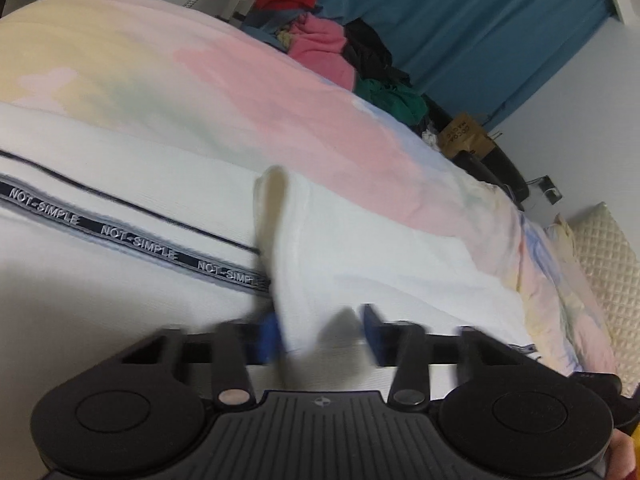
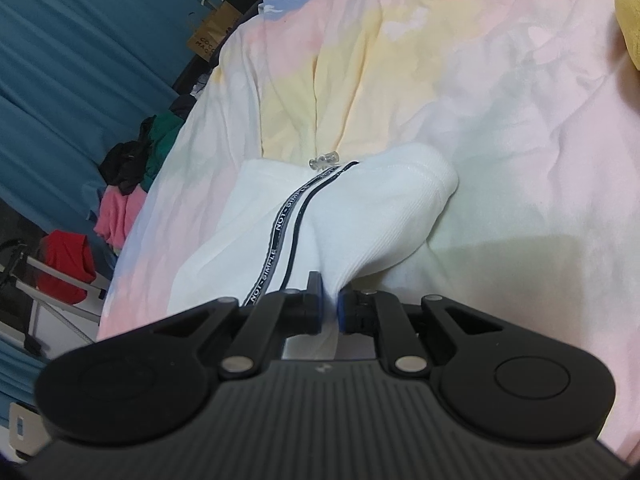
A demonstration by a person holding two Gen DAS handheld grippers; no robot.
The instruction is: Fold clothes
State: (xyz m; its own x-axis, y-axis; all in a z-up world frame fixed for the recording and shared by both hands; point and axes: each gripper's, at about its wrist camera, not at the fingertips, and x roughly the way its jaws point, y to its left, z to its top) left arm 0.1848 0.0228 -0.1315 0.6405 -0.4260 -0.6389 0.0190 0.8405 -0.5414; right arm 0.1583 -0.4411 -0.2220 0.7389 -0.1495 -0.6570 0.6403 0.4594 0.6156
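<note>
Where it lies bunched, the white garment (image 2: 360, 216) shows lettered striping.

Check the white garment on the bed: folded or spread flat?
Partly folded: the white garment has one end doubled over into a rounded hump, pinched by the right gripper.

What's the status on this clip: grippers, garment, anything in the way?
Right gripper shut on white garment. Left gripper straddles a fold, blurred, grip unclear. Garment lies on pastel bedspread; nothing in the way.

The right hand-held gripper (image 2: 329, 306) pinches a fold of the white garment (image 2: 352, 216) with a black stripe. It lies on the pastel bed (image 2: 500, 120).
</note>
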